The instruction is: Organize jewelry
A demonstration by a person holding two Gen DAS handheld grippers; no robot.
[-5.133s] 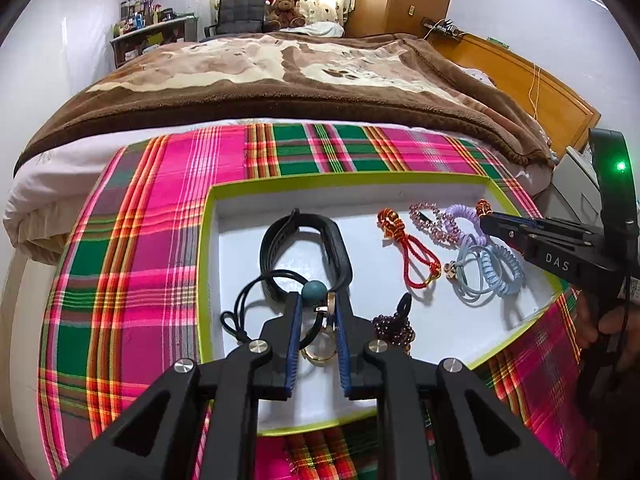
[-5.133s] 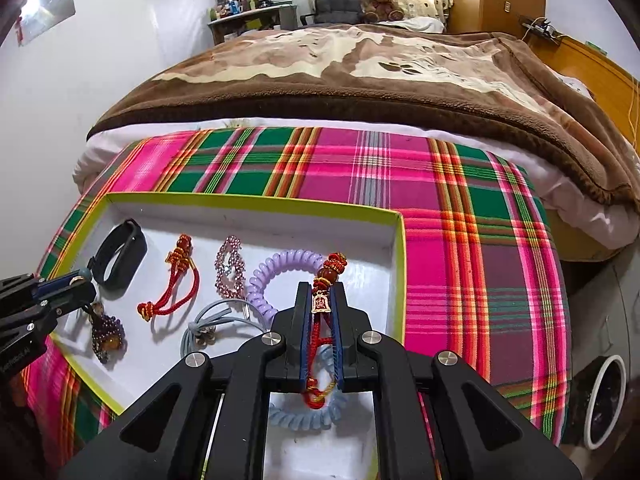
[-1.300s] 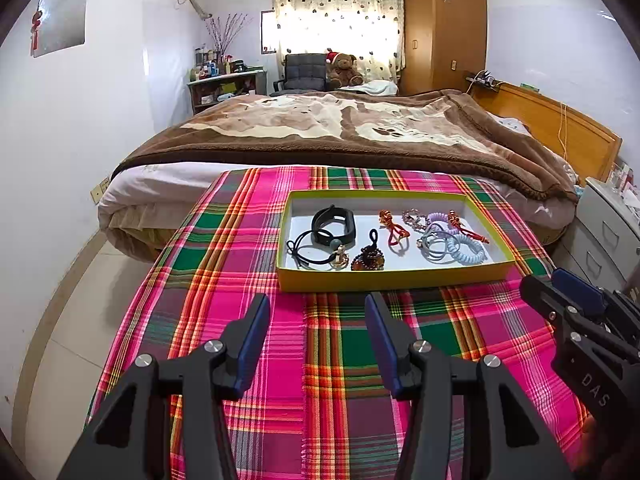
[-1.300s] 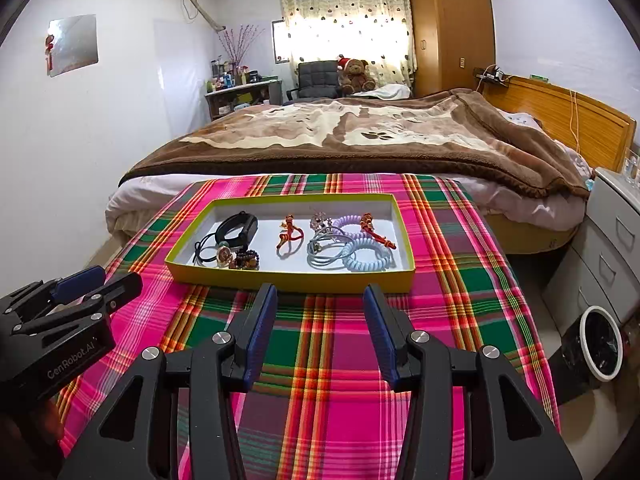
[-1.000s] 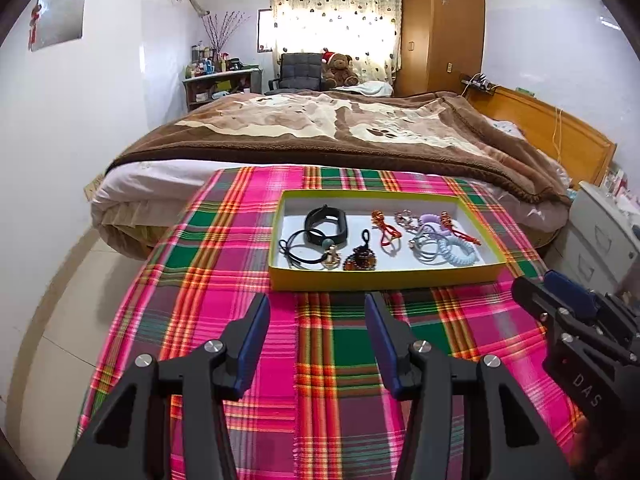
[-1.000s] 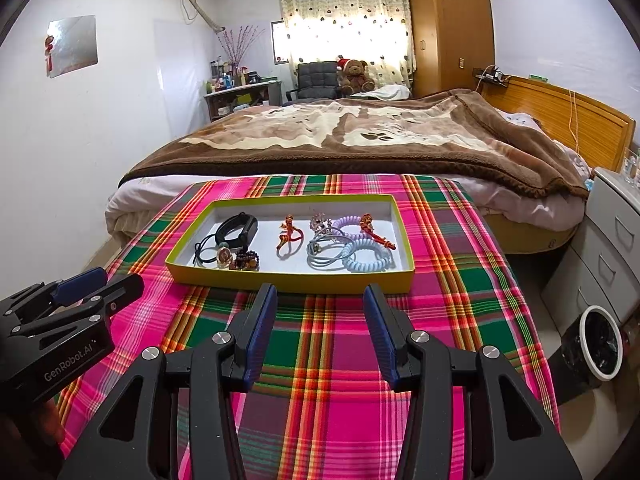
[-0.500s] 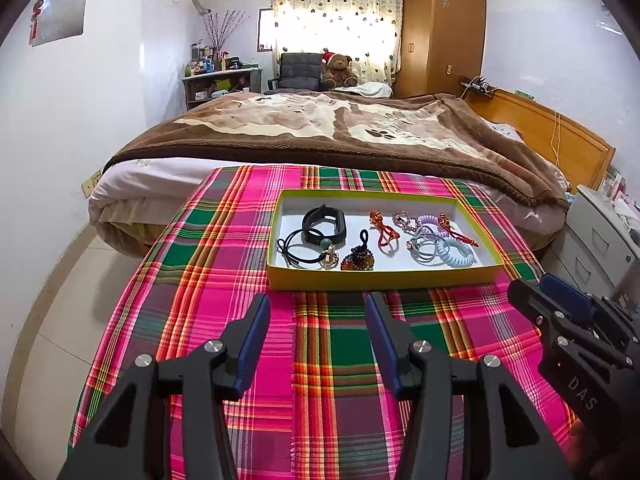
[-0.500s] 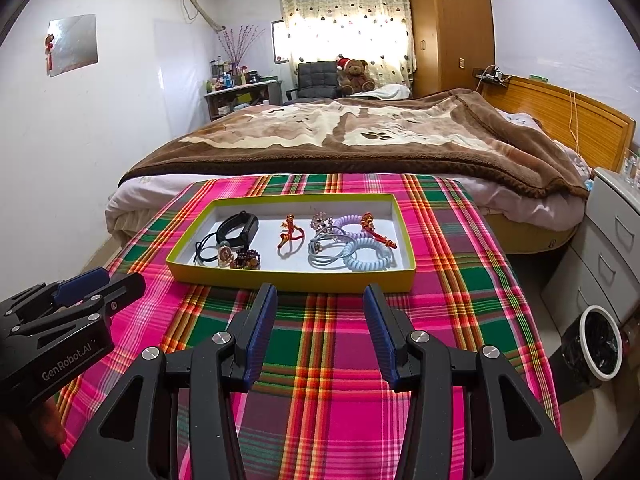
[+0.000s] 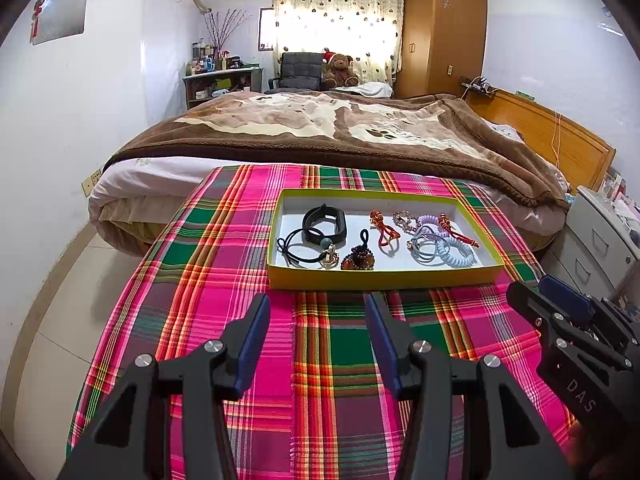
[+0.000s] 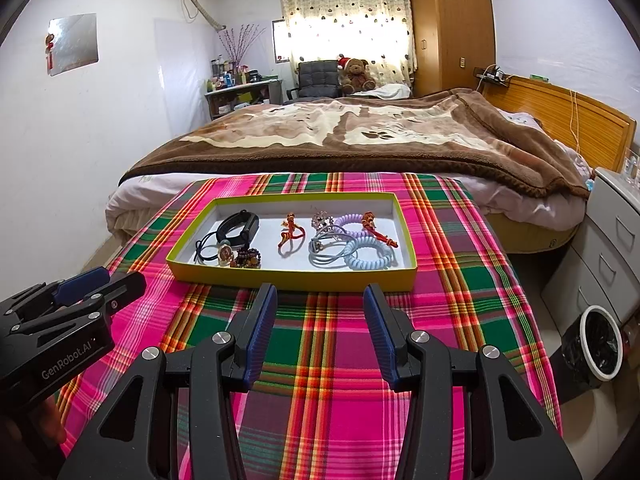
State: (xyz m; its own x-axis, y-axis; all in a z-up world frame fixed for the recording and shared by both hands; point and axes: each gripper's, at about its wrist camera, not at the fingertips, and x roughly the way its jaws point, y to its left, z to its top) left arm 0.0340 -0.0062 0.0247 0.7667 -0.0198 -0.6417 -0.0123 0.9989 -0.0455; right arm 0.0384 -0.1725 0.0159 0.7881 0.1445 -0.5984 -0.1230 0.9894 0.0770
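A yellow-rimmed white tray [image 9: 380, 279] [image 10: 288, 279] sits on a plaid cloth and holds the jewelry: a black band [image 9: 325, 222], a black cord with a bead and ring [image 9: 304, 249], dark beads [image 9: 357, 261], a red cord [image 9: 385, 233], a pink chain [image 9: 405, 219], purple and blue coil bands [image 9: 456, 254] [image 10: 368, 258], and a red charm cord [image 9: 456, 230]. My left gripper [image 9: 316, 304] is open and empty, well short of the tray. My right gripper [image 10: 320, 294] is open and empty, just before the tray's near rim.
The plaid cloth [image 9: 224, 280] covers a table that ends at a bed with a brown blanket [image 9: 340, 128]. A white drawer cabinet [image 10: 608, 240] and a bin [image 10: 600, 344] stand to the right. Floor [image 9: 60, 280] lies to the left.
Five seconds ago each gripper was shut on jewelry inside the tray. Both have let go, opened and pulled back. In the last second the left view shifted only slightly.
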